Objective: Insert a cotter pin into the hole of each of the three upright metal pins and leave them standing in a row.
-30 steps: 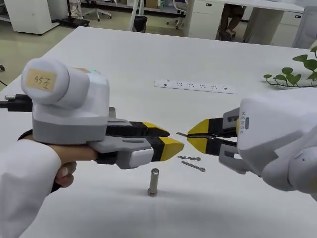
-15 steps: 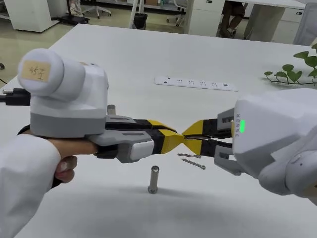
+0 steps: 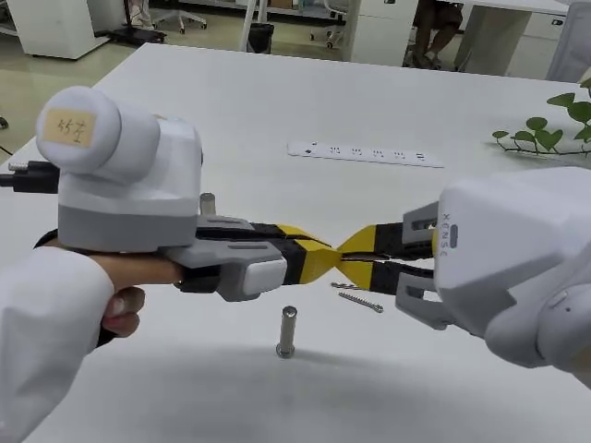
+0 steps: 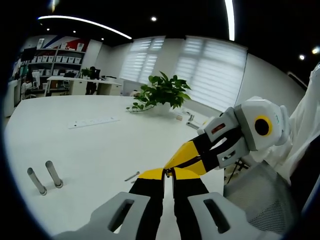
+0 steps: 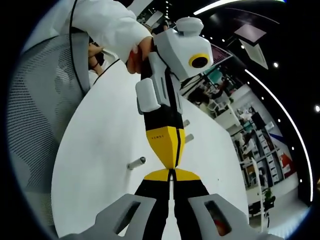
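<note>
Jaws shut, the right gripper (image 5: pixel 171 173) pinched a cotter pin (image 5: pixel 171 184), seemingly light, thin and easily bent, so best held near its head, tip to tip with the nearly closed left gripper (image 4: pixel 168 173), a metal pin (image 3: pixel 287 332) standing at six o'clock below.

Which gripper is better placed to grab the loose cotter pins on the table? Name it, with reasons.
Right, probably. In the head view the cotter pins lie just below the jaws of the right gripper, while the left gripper stops at their end. Both are shut, tip to tip.
</note>
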Motion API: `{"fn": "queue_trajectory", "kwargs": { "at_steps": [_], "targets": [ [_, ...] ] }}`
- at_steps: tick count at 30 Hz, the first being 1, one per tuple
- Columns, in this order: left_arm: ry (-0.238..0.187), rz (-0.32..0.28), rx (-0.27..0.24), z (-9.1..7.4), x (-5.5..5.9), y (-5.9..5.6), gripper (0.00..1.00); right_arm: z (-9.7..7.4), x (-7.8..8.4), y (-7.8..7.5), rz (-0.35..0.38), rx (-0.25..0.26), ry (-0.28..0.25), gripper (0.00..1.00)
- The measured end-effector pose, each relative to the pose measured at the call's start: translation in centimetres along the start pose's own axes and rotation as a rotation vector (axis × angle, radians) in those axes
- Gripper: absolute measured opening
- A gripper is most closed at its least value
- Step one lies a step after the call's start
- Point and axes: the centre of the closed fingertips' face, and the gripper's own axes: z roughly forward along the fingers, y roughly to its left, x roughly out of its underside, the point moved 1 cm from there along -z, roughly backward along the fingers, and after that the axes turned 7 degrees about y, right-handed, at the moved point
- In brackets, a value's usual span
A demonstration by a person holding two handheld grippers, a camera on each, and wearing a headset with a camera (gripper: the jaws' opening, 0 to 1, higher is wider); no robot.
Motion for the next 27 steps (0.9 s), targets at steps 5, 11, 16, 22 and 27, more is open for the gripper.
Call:
{"fn": "queue_trajectory", "kwargs": {
  "at_steps": [5,11,16,22,27],
  "targets": [
    [0.001,-0.017,0.006,-0.08,0.06,-0.03,0.01,-0.09,-0.1,-0.07,-0.012,0.006,0.001,0.0],
    [0.004,-0.042,0.012,-0.21,0.17,-0.06,0.0,-0.08,-0.22,-0.03,-0.02,0.004,-0.002,0.0],
    [0.025,0.01,0.003,-0.16,0.49,-0.16,0.0,0.11,-0.18,0.15,-0.008,-0.002,-0.008,0.0],
    [0.058,0.085,-0.008,-0.25,0.62,-0.3,0.0,0.12,-0.29,0.36,-0.029,0.002,-0.006,0.0],
    [0.054,0.071,-0.017,-0.28,0.25,-0.29,0.0,-0.02,-0.28,0.02,-0.018,0.017,-0.01,0.0]
  ]
}}
